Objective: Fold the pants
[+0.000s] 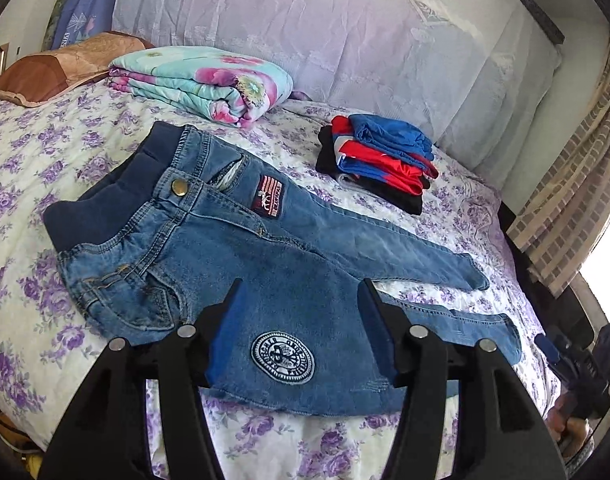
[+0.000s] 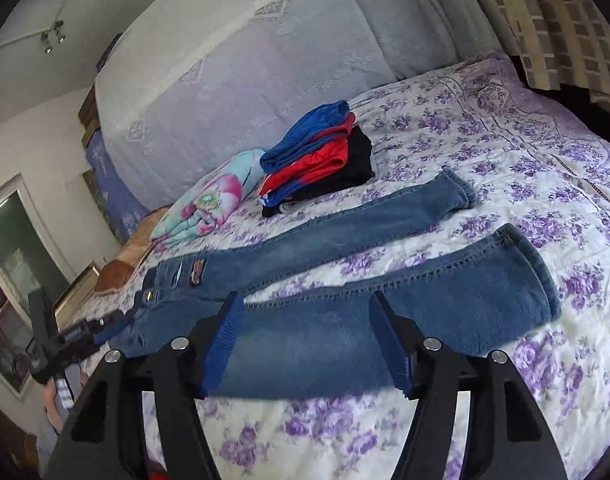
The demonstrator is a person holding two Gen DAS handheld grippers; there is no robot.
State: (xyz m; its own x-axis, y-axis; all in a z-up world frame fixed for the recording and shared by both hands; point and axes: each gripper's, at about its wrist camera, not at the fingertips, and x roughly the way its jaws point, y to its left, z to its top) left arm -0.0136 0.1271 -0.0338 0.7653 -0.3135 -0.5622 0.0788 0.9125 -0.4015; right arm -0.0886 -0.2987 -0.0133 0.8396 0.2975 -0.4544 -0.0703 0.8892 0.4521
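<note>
On the bed (image 1: 33, 152), spread over a quilt printed with purple flowers, a pair of blue jeans (image 1: 233, 248) lies flat and unfolded, front side up, its two legs splayed apart in a narrow V. Beyond the jeans, toward the pale padded headboard (image 1: 345, 32), sits a small stack of folded clothes (image 1: 381, 164) in blue, red and black. Just beside that stack, also beyond the jeans, rests a folded floral blanket (image 1: 209, 80) in turquoise and pink, and past the blanket lies a brown pillow (image 1: 57, 68).

Over the near thigh of the jeans, close to a round embroidered patch (image 1: 282, 356), the left tongs (image 1: 301, 296) hover with their blue-lined jaws standing apart and nothing pressed between them. Over the near leg of the jeans, further toward its hem, the right tongs (image 2: 305, 308) likewise stand open, holding nothing; the denim shows through the gap below.

At the waist end of the jeans, the right wrist view catches the left tongs from the side. At the hem end, the left wrist view shows the right tongs at the frame's edge with part of a hand (image 1: 569, 424) under them
</note>
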